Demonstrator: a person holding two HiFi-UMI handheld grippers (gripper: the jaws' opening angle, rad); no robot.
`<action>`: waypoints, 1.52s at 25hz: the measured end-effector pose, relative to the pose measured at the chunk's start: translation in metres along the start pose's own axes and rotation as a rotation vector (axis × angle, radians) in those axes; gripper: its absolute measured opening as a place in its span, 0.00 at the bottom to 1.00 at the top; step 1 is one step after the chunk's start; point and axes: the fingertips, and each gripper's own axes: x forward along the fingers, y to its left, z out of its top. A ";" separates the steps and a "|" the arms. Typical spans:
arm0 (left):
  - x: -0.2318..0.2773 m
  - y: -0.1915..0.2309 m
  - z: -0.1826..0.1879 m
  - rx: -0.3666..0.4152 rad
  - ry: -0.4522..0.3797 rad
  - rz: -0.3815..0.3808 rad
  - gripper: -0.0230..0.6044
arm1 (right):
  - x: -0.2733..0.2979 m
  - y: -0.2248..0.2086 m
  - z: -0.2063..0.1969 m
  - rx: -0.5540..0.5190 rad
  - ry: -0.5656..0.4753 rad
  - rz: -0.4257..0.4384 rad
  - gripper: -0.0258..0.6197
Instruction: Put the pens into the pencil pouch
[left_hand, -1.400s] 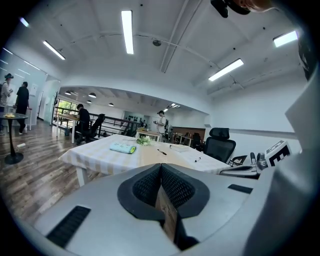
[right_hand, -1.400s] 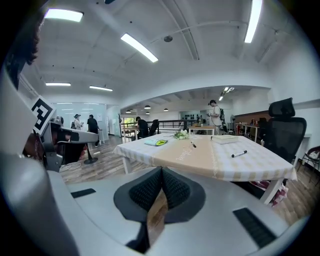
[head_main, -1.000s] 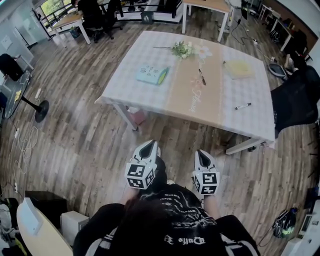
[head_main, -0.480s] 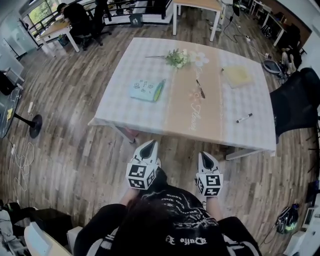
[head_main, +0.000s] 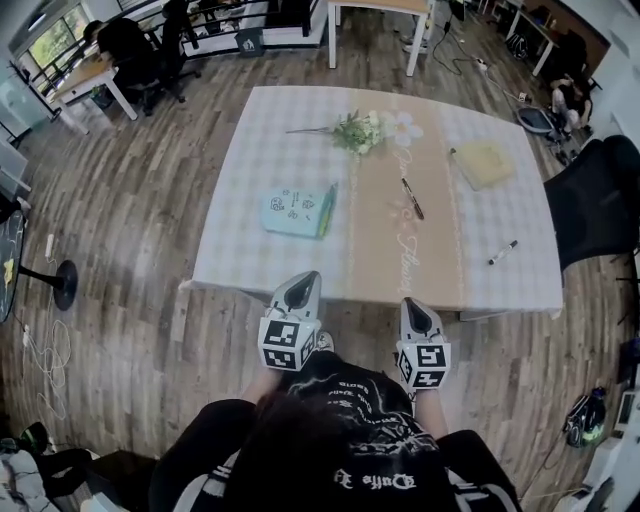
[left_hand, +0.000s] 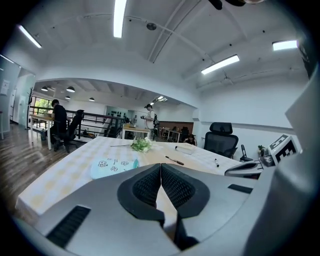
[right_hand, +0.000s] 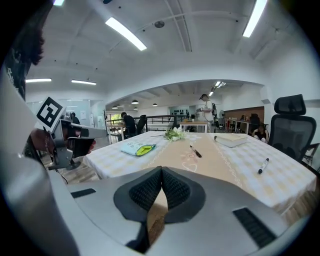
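A light-blue pencil pouch (head_main: 297, 213) with a green open edge lies left of the table's middle; it also shows as the pouch (left_hand: 113, 166) and the pouch (right_hand: 137, 148). A black pen (head_main: 412, 199) rests on the tan runner, and a white marker (head_main: 502, 252) lies near the right edge. My left gripper (head_main: 300, 288) and right gripper (head_main: 416, 312) are both shut and empty, held side by side just short of the table's near edge. The black pen (right_hand: 195, 151) and marker (right_hand: 262, 165) lie ahead of the right gripper.
The table (head_main: 250, 150) has a checked cloth, a flower sprig (head_main: 363, 130) at the back and a yellow book (head_main: 484, 163) at the back right. A black office chair (head_main: 600, 200) stands to the right. Other desks and seated people are farther off.
I have walked toward the table; it now fills more of the head view and both grippers, still shut, have come up to its near edge.
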 end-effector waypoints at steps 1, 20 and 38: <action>0.006 0.007 0.002 0.001 0.003 -0.012 0.07 | 0.005 0.002 0.002 0.005 -0.001 -0.013 0.05; 0.078 0.049 0.002 -0.046 0.075 -0.093 0.34 | 0.073 -0.053 0.031 0.092 0.016 -0.135 0.39; 0.143 0.040 0.010 -0.075 0.118 -0.012 0.51 | 0.091 -0.200 0.047 0.160 0.028 -0.324 0.46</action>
